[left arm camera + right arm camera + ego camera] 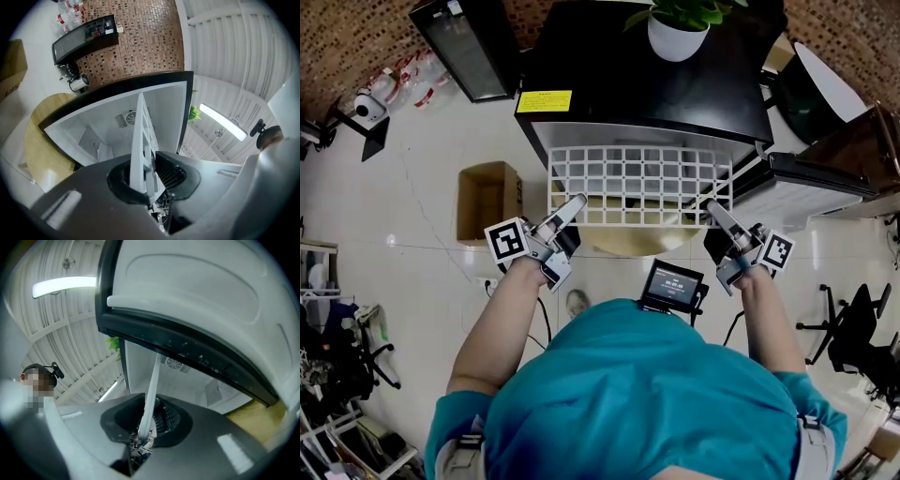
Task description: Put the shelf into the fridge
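White grid shelf point(639, 184) at fridge point(647, 84) mouth, near corners clamped by left gripper point(565, 215) and right gripper point(719, 217).

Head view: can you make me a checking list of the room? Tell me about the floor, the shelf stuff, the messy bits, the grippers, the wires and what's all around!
Surface: white tiled floor, shiny.
Job's things: white grid shelf, far edge at the open front of the black fridge; fridge door swung open on the right.
Clutter: open cardboard box on the floor left of the fridge.
Grippers: left gripper and right gripper each shut on a near corner of the shelf.
Cables: dark cable hanging below the left gripper.
Surroundings: potted plant on the fridge; brick wall; office chair at right.
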Tool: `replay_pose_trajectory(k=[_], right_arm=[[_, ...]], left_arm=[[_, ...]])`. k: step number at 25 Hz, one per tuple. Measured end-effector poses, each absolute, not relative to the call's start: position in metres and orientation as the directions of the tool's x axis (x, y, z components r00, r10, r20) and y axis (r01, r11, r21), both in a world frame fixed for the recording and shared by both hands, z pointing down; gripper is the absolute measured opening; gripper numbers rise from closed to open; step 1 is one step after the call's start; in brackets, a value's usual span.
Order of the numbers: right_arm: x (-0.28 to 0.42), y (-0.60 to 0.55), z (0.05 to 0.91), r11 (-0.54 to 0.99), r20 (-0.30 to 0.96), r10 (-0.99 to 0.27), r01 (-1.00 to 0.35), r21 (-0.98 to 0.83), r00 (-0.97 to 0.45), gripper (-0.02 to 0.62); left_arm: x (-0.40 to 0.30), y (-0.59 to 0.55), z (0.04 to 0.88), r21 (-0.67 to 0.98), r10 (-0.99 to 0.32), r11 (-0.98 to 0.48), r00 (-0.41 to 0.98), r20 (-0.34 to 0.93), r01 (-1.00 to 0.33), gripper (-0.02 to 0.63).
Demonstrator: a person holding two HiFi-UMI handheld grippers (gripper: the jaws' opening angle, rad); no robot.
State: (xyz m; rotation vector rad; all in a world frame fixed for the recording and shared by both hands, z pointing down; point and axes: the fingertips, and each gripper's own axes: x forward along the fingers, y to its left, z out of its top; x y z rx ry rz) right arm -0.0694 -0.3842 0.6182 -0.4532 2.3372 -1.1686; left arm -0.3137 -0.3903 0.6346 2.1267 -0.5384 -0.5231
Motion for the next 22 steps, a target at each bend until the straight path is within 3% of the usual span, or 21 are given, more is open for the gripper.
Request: replay_pose_trajectory(k=[10, 22], right_arm=[[-0.065, -0.384, 0.623, 0.545, -0.26, -0.525, -0.086, -0.834, -0.81, 0.035], [-0.059, -0.39, 0.661, 0.467, -0.171, -0.547, -0.13, -0.874, -0.819, 0.038]], left_arm=[[-0.324, -0.396, 0.659, 0.874, -0.578, -0.445, 0.808, -0.112, -0.196, 0.043], [-0.322, -0.399, 0.657, 0.866, -0.59, -0.454, 0.799, -0.118, -0.208, 0.038]])
